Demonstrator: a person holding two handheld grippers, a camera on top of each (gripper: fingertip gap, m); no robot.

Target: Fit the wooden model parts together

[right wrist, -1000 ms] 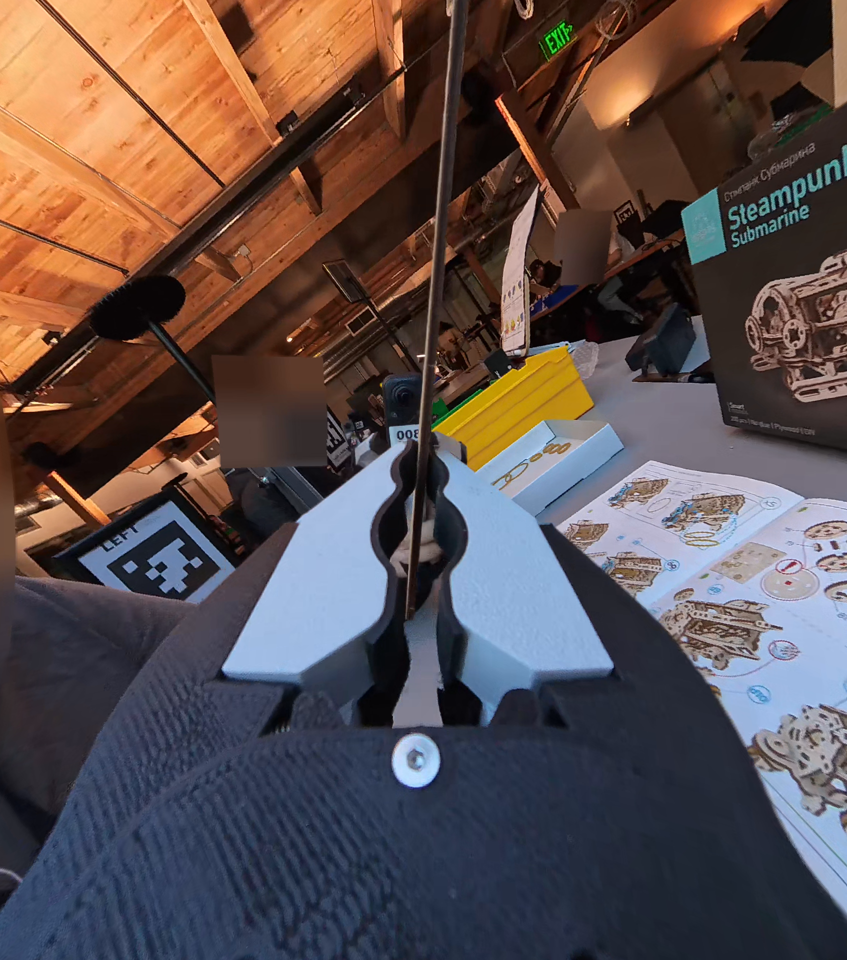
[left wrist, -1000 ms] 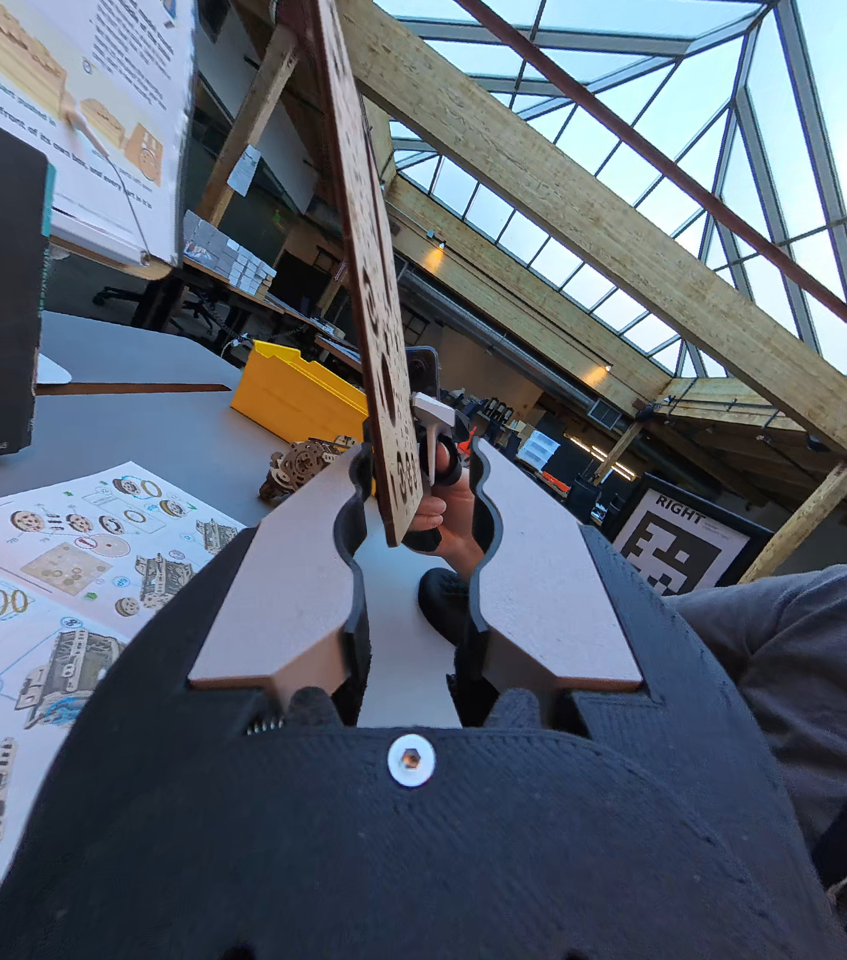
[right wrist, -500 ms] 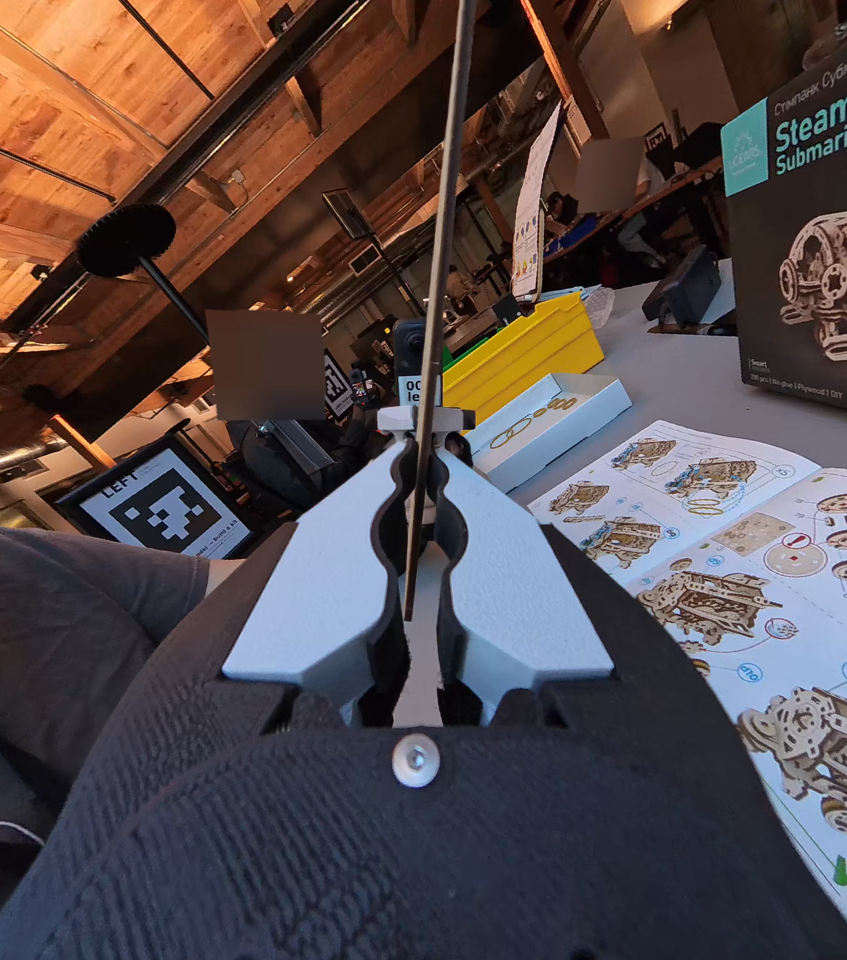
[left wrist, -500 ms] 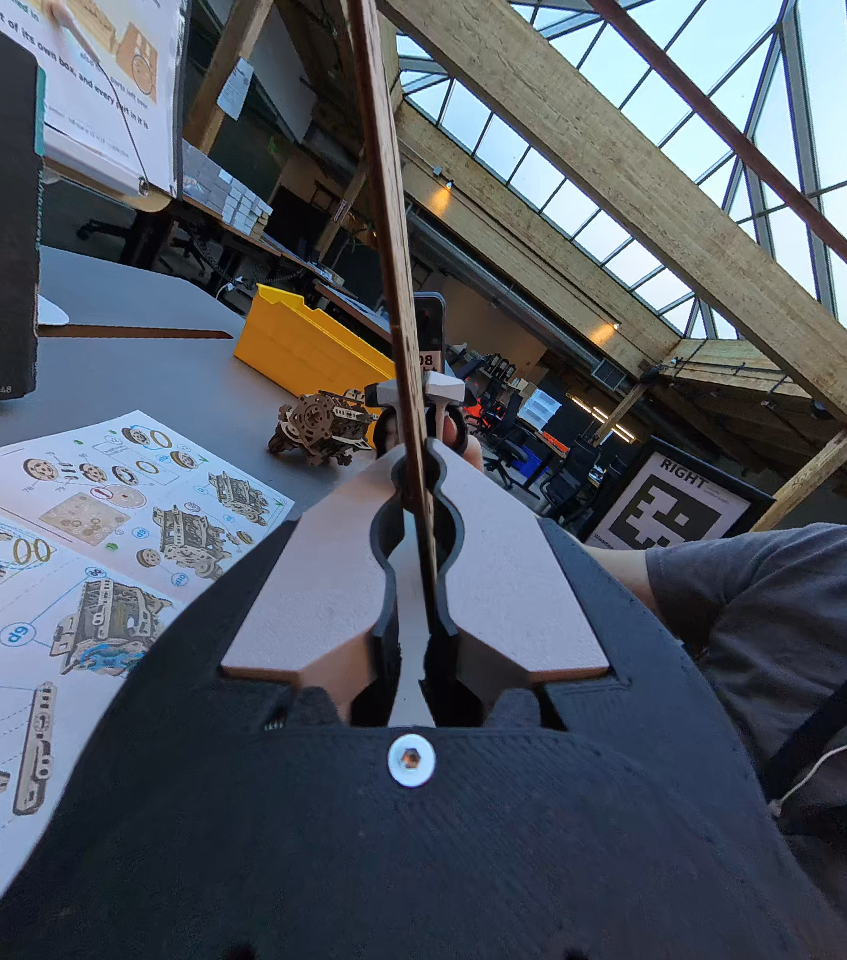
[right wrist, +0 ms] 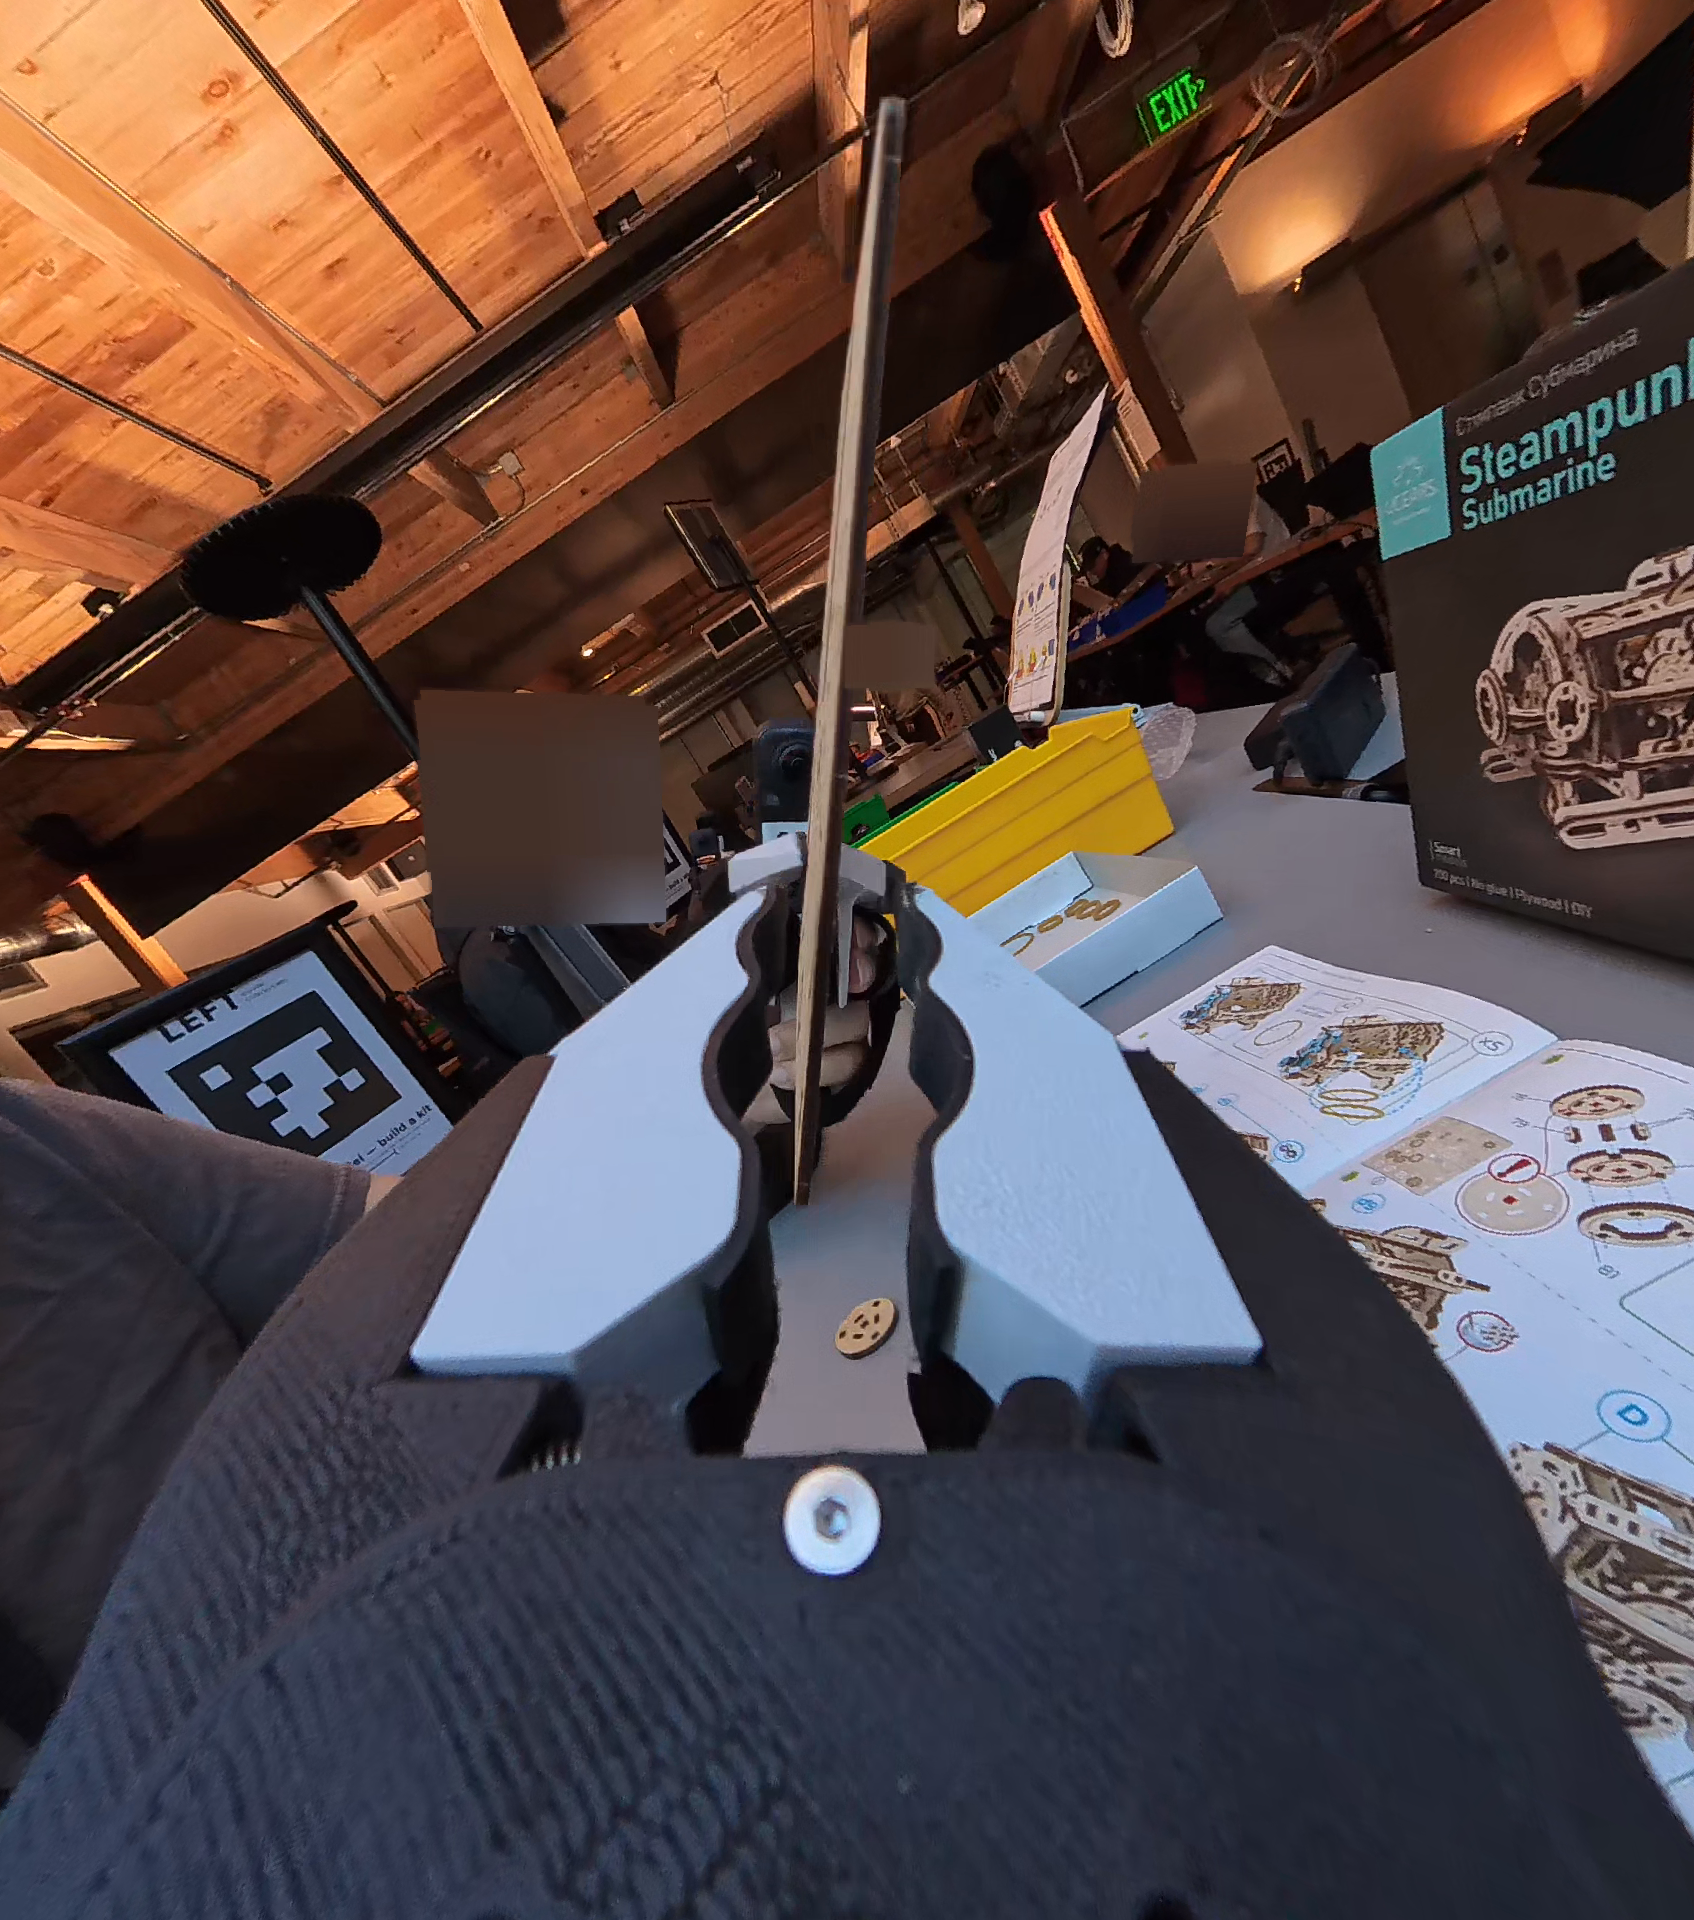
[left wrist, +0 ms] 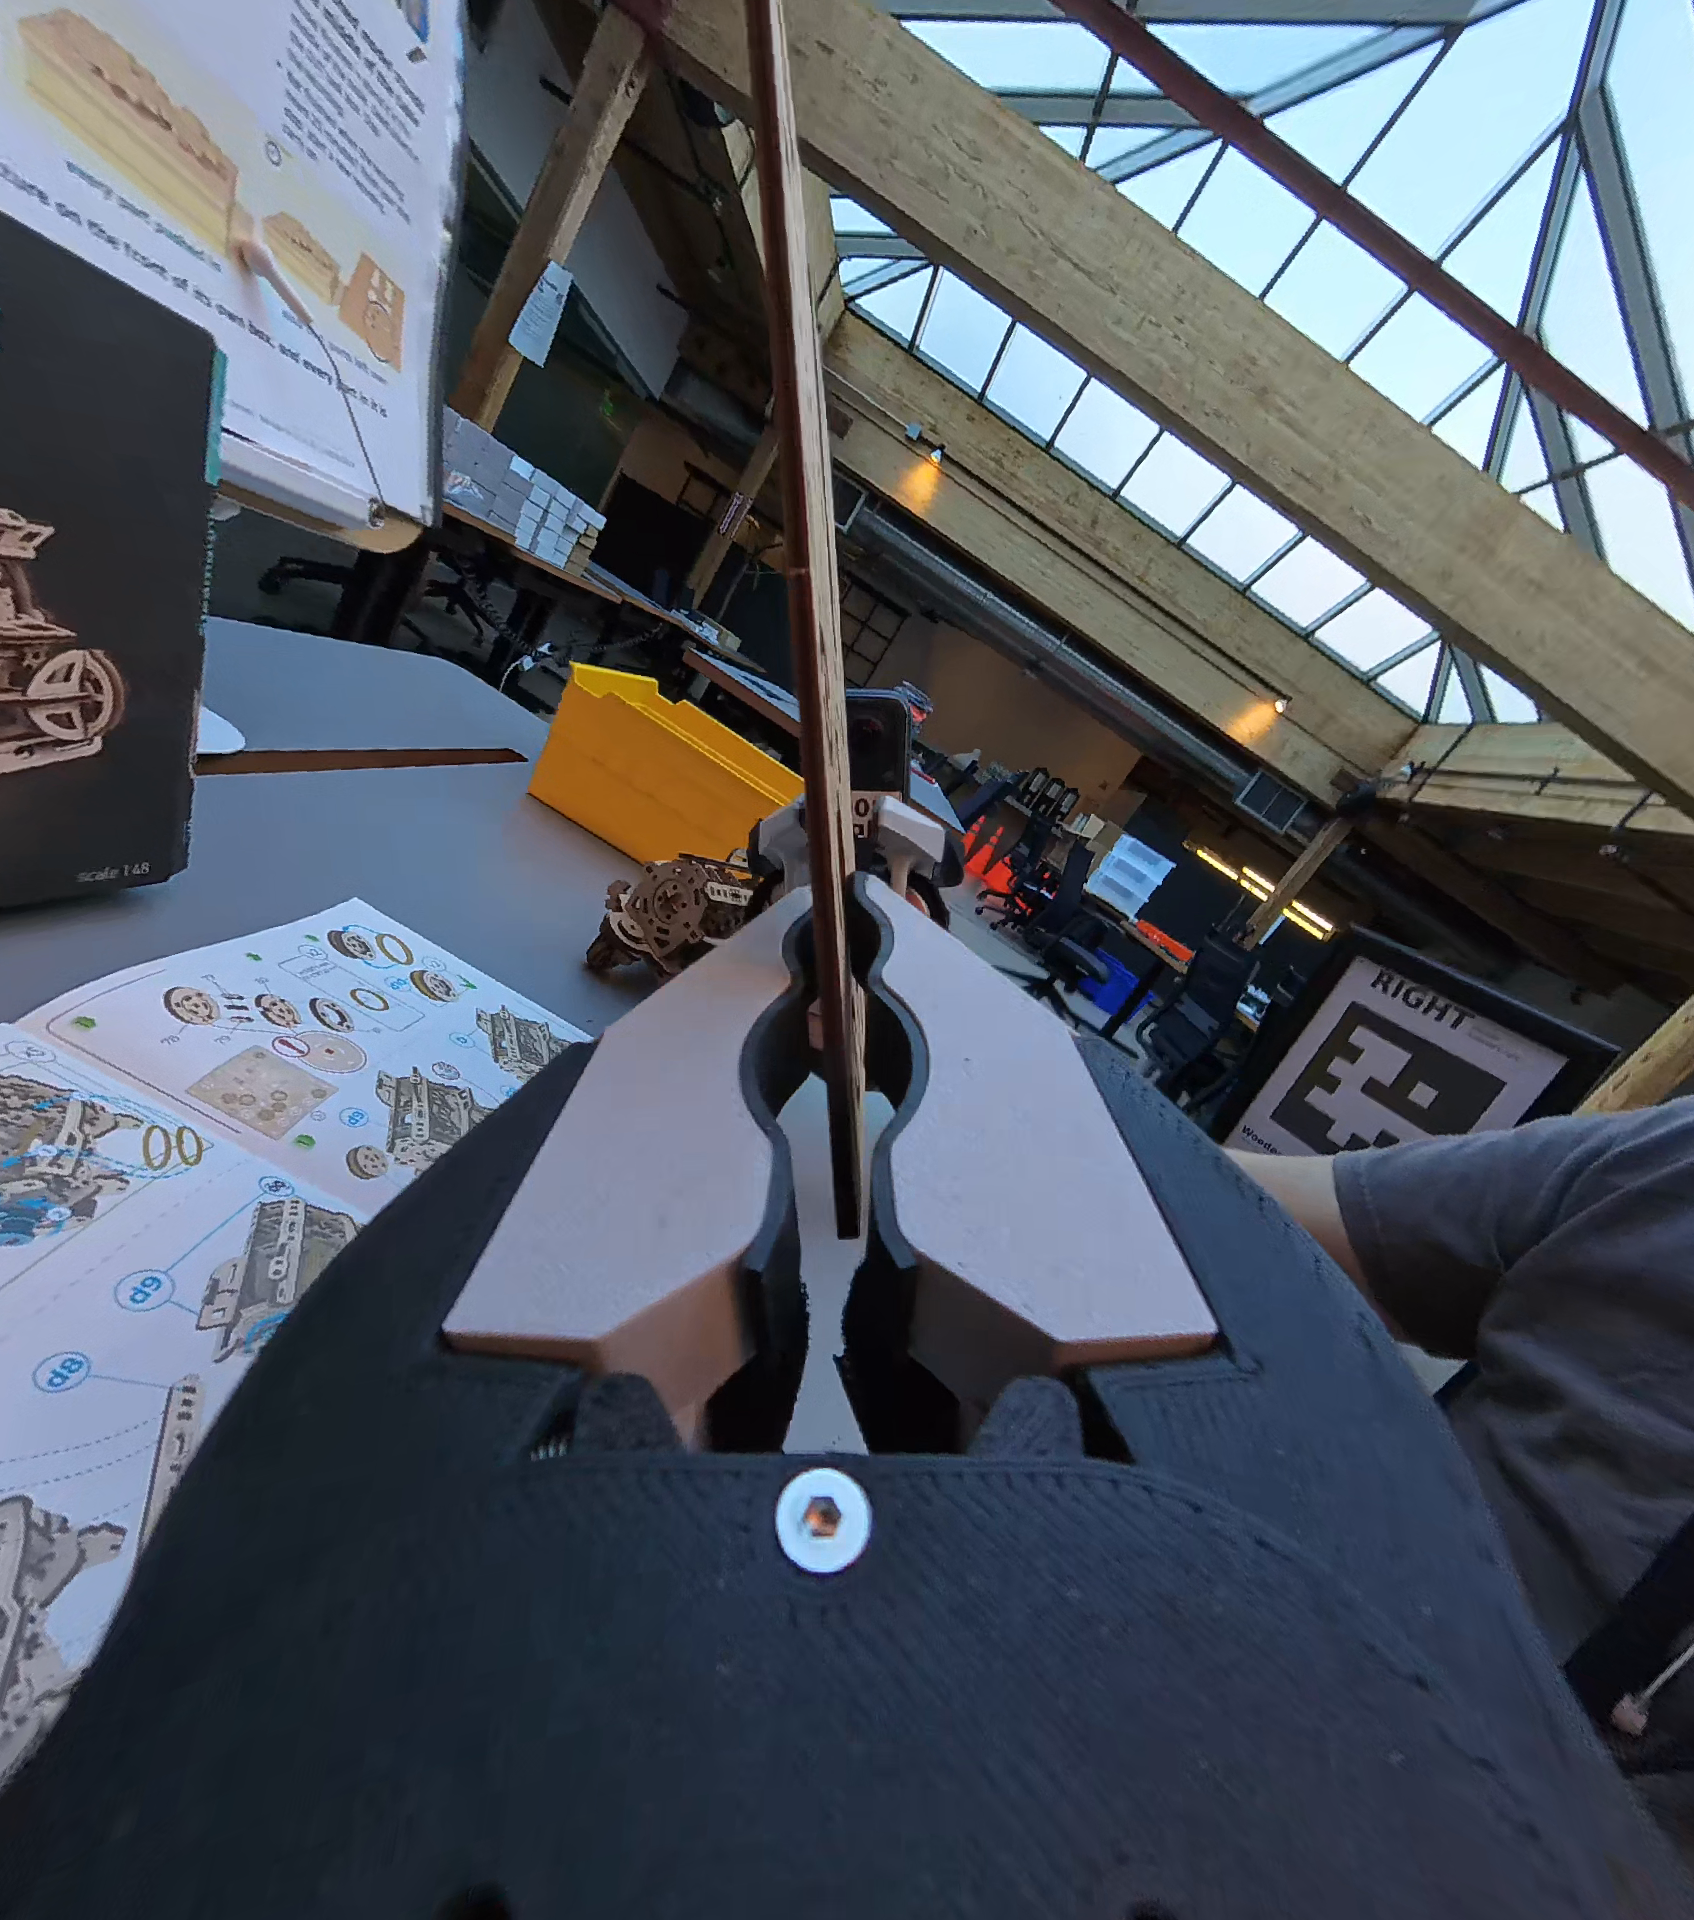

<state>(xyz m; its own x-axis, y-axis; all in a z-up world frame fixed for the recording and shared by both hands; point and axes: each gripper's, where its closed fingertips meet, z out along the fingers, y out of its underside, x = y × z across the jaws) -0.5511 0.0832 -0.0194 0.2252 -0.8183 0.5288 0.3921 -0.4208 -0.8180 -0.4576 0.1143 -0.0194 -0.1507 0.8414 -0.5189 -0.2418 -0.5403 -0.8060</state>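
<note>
A thin wooden part sheet (left wrist: pixel 807 520) stands upright, seen edge-on. My left gripper (left wrist: pixel 830 914) is shut on its lower edge. In the right wrist view the same sheet (right wrist: pixel 858 468) stands between the fingers of my right gripper (right wrist: pixel 835 914), which is open, with a gap on both sides of the sheet. A small round wooden disc (right wrist: pixel 867 1327) lies on the table under the right gripper. A partly built wooden model (left wrist: pixel 666 914) sits on the table beyond the left gripper. The two grippers face each other across the sheet.
An open instruction booklet (left wrist: pixel 147 1143) lies on the grey table and also shows in the right wrist view (right wrist: pixel 1497 1195). A black kit box (right wrist: pixel 1601 675), a yellow bin (right wrist: pixel 1030 810) and a white tray (right wrist: pixel 1175 914) with wooden rings stand behind. A person's sleeve (left wrist: pixel 1549 1247) is at the right. Across from one pair of fingers to the other is roughly 11 centimeters.
My left gripper has closed on the sheet. My right gripper, shut on the sheet before, has opened. The small disc now shows on the table under it.
</note>
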